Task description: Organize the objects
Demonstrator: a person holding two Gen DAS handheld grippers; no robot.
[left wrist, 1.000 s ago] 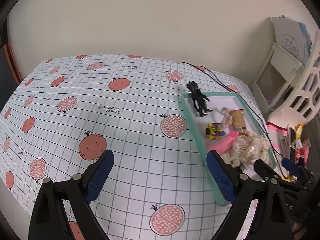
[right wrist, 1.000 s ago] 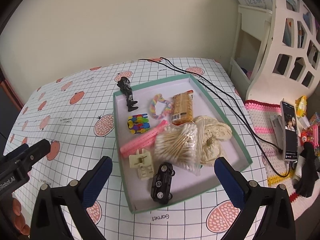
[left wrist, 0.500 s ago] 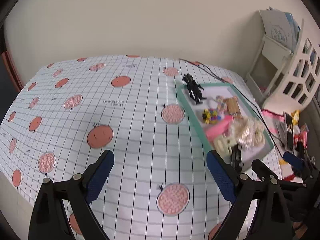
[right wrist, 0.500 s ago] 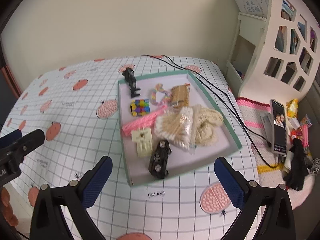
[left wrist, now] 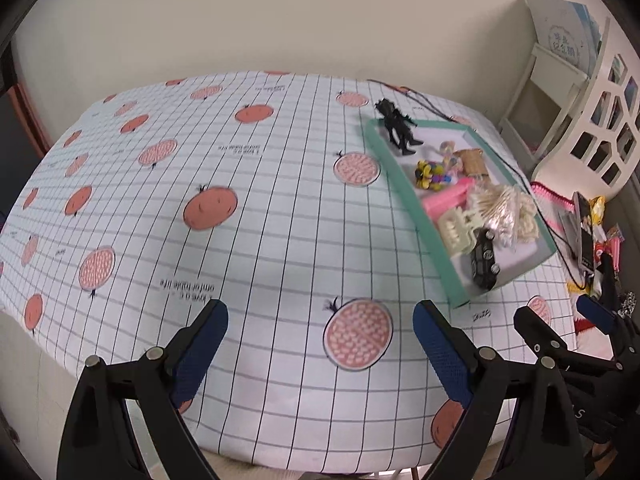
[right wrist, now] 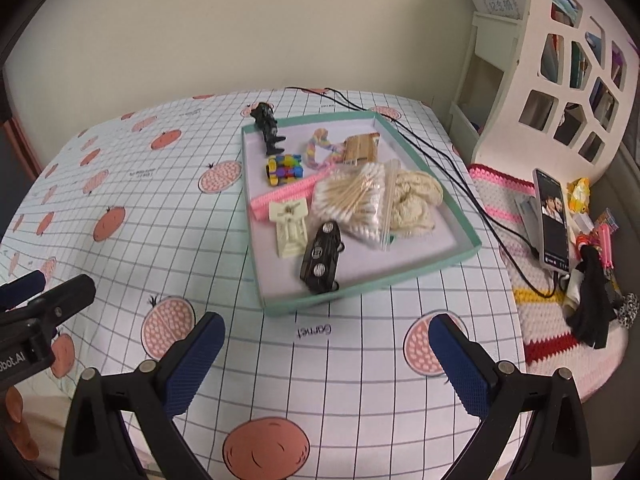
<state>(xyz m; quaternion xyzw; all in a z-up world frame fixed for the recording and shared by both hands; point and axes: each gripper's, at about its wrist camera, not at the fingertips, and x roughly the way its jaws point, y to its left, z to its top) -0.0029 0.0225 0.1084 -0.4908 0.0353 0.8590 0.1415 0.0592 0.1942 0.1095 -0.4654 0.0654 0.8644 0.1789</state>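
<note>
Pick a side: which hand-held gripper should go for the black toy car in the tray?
Probably right. The right hand-held gripper is open and faces the black toy car almost head-on; for the left hand-held gripper the tray lies off to its right.

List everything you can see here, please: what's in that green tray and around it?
Tray: one, green rim, on the tablecloth.
Toy car: one, black, near end of tray.
Cotton swabs: one bag, mid-tray.
Figurine: one, black, far corner of tray.
Comb: one, pink, in tray.
Phone: one, right of tray, on knitted mat.
Tablecloth: one, white grid with fruit print.
Left gripper: blue pads, open.
Right gripper: blue pads, open.
</note>
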